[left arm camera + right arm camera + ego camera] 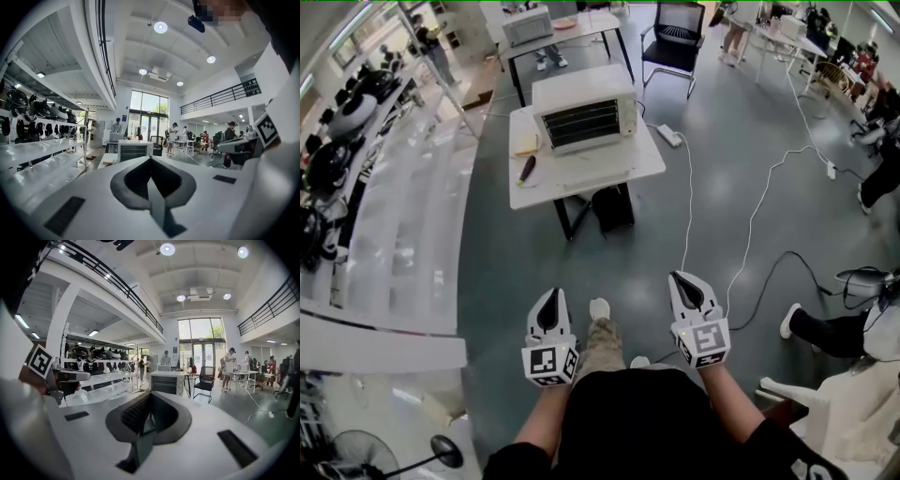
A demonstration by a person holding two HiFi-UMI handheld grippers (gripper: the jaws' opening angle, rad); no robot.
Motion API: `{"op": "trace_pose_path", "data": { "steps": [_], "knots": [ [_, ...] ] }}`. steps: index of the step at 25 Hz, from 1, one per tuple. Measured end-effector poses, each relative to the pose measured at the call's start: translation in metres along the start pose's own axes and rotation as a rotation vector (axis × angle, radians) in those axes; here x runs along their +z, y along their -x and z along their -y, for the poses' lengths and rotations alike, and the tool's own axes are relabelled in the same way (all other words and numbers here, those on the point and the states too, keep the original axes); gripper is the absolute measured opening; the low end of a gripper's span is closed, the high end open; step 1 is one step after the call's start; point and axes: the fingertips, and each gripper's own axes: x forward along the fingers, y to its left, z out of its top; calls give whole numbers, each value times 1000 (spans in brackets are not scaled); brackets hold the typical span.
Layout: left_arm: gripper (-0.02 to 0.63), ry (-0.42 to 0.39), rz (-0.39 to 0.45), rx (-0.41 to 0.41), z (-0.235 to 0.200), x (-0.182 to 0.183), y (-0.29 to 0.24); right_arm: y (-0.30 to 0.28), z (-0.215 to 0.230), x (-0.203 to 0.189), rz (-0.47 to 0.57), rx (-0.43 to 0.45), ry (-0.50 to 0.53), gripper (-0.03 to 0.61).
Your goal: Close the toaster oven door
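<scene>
A white toaster oven (584,111) stands on a small white table (581,169) several steps ahead, its dark barred front facing me. From this distance I cannot tell how its door stands. It also shows small and far off, as the oven (134,151) in the left gripper view and as the oven (165,383) in the right gripper view. My left gripper (549,300) and right gripper (685,281) are held low in front of my body, far from the table. Both have their jaws together and hold nothing.
A yellow pad (527,142) and a dark pen-like item (526,169) lie on the table, and a black box (612,206) sits beneath it. White cables (750,225) and a power strip (669,136) cross the floor to the right. Shelving (384,244) runs along the left. A seated person (834,328) is at the right.
</scene>
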Motion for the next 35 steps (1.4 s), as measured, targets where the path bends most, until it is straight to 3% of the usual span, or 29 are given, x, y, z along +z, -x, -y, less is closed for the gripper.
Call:
{"op": "trace_pose_path", "data": {
  "steps": [9,16,30,35],
  "knots": [
    [17,35,5,13,-56,4,-82,-101,20,10,-43,-7,-15,21],
    [17,43,-8,2,-105,20,-150,-182,30,42,-55,-13,17,21],
    [17,69,-18,-54,-190,32,-266,-324,26,78,-85,-33,68,21],
    [17,63,-33,-85,-212,29,-295,-360,23,78,-94,-47,31,21]
  ]
}}
